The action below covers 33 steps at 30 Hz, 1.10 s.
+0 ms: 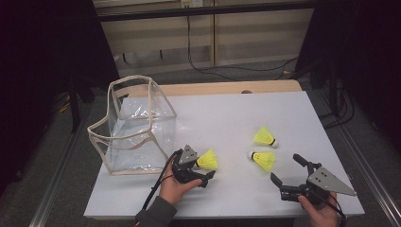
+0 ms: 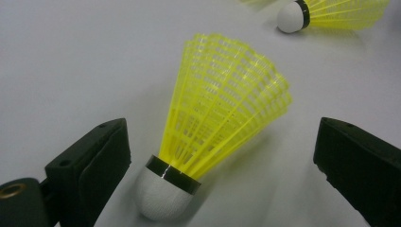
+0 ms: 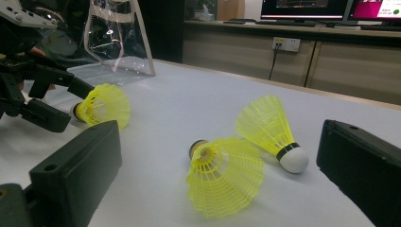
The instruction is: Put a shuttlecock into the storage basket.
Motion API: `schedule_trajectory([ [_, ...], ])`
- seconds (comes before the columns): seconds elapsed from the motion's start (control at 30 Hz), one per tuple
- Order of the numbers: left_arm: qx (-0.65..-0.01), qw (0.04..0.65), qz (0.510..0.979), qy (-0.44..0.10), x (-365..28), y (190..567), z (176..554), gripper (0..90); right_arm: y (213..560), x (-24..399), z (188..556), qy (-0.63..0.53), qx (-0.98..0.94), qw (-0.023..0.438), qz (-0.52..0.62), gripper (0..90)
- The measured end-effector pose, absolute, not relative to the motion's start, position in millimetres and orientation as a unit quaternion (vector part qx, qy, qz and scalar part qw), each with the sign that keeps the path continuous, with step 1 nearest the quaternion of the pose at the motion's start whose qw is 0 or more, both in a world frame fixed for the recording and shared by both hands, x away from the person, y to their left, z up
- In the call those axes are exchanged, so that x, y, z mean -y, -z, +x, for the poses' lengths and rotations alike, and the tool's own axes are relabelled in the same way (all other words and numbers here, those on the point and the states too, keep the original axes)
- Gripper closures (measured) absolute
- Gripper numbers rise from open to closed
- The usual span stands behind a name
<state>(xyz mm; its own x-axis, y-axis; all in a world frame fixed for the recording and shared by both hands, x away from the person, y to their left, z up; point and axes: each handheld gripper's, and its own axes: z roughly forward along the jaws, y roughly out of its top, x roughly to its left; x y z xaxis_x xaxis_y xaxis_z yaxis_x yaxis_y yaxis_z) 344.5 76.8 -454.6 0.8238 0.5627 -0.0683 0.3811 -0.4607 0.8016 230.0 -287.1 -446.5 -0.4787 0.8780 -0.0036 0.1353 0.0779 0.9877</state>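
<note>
Straddling the shuttlecock (image 2: 208, 127) near the surface's front edge beside the clear bag (image 1: 135, 127), your left gripper (image 1: 201, 170) gapes wide, holding nothing, so close on its white base next.

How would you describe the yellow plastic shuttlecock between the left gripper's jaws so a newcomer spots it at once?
Start at the clear plastic bag on the white table. Just right of it, the left gripper brackets one yellow plastic shuttlecock. The other two shuttlecocks lie together, farther right.

Far shuttlecock (image 2: 331, 12) cropped by edge
</note>
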Motion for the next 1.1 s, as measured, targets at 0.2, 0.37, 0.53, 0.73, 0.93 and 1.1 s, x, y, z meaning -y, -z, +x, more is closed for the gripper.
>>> schedule_trajectory([
  [0.2, -0.285, 0.426, 0.853, -0.099, -75.2, 455.2, 347.5, 5.8, 446.7, 286.7, 230.1, -0.558, -0.655, 0.332, 0.387, 0.7],
  [0.37, -0.291, 0.424, 0.852, -0.096, -73.8, 455.8, 349.2, 6.1, 446.6, 286.8, 230.0, -0.558, -0.655, 0.332, 0.387, 0.7],
  [0.53, -0.290, 0.421, 0.854, -0.095, -73.1, 455.8, 351.0, 7.0, 446.8, 286.7, 230.0, -0.558, -0.655, 0.331, 0.388, 0.7],
  [0.73, -0.285, 0.409, 0.862, -0.092, -69.0, 456.5, 351.7, 9.5, 446.7, 286.7, 230.0, -0.558, -0.655, 0.332, 0.387, 0.7],
  [0.93, -0.283, 0.403, 0.866, -0.091, -66.9, 457.1, 352.6, 11.2, 445.8, 287.9, 229.6, -0.559, -0.652, 0.336, 0.387, 1.0],
  [1.1, -0.281, 0.402, 0.867, -0.087, -66.5, 457.3, 353.7, 14.8, 446.1, 287.9, 229.5, -0.559, -0.652, 0.333, 0.389, 1.0],
])
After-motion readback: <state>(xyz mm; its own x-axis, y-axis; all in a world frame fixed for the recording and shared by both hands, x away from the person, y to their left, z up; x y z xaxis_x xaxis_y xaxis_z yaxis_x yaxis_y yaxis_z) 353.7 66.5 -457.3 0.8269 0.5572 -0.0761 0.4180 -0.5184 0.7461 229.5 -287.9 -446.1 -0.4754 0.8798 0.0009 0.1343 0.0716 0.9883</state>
